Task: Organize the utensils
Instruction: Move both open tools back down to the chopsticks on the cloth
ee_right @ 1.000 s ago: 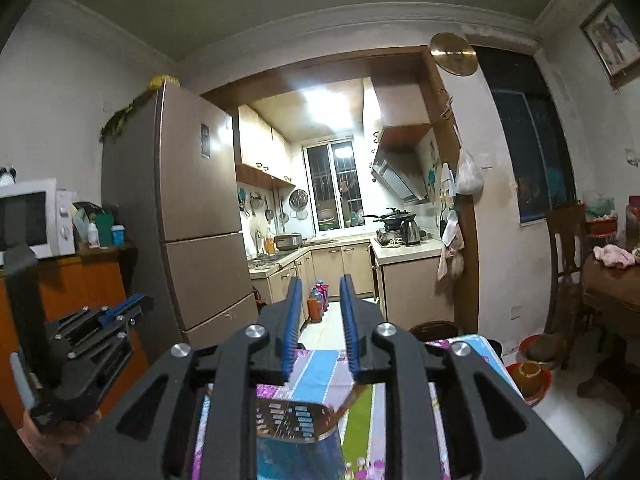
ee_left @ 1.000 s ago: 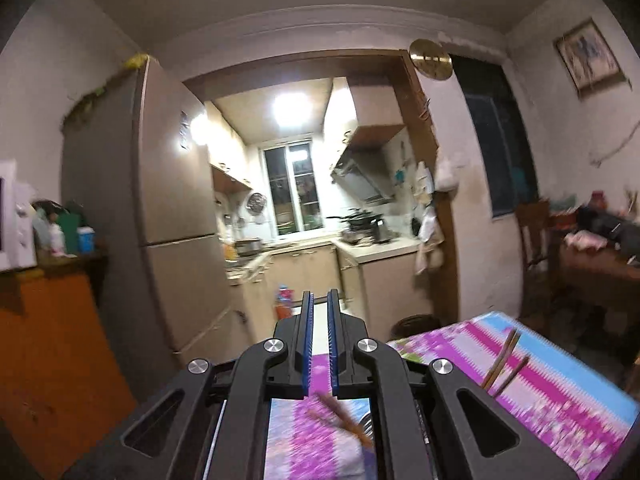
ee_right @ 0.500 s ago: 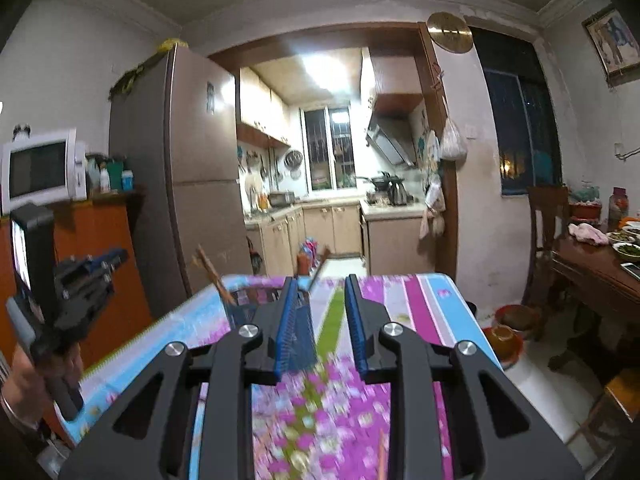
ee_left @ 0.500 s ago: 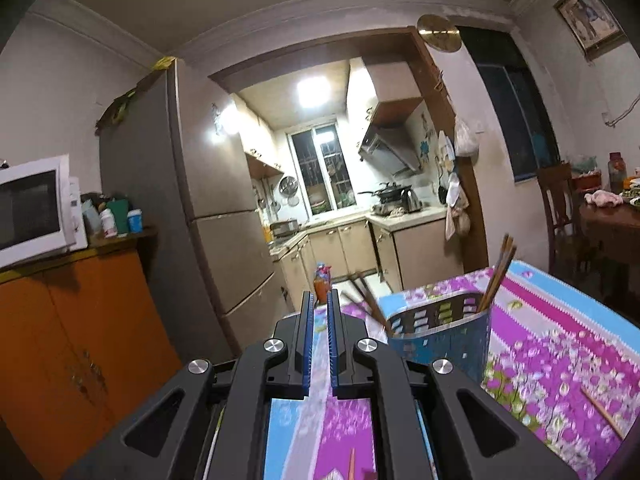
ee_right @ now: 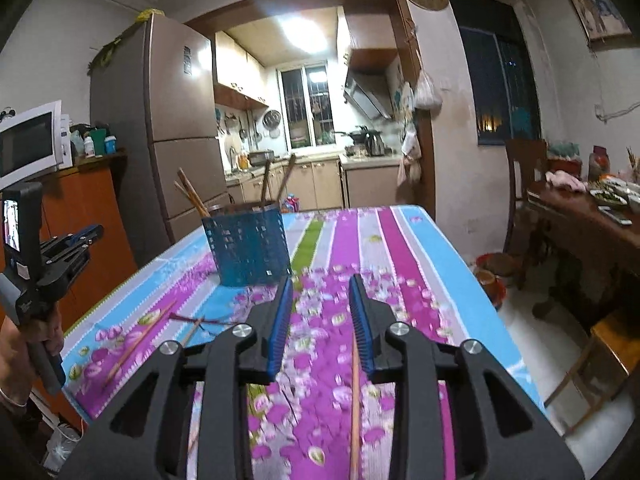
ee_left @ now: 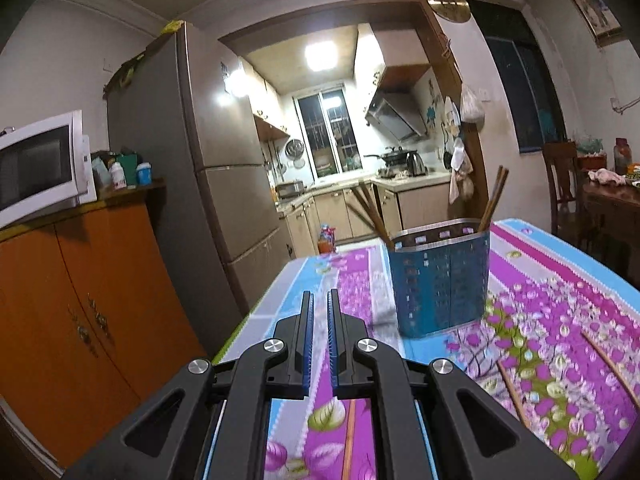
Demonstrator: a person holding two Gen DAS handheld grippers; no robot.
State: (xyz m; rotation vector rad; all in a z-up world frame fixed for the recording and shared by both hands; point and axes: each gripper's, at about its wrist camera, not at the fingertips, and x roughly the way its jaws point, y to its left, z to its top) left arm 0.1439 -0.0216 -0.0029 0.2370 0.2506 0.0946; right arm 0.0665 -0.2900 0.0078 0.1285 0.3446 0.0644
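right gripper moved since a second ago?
Yes. The right gripper has dropped toward the table: the fridge sits higher in its view now. Its jaws have just been opening, nothing between the pads.

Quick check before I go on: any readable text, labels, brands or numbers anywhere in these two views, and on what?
No text here can be read.
Fridge: a sticker on the door, too small and glared out.
Bottles beside the microwave: labels blurred.
Left gripper: its small screen glows, nothing legible.
Blue utensil holder: perforations only, no lettering.
Framed picture: too small.
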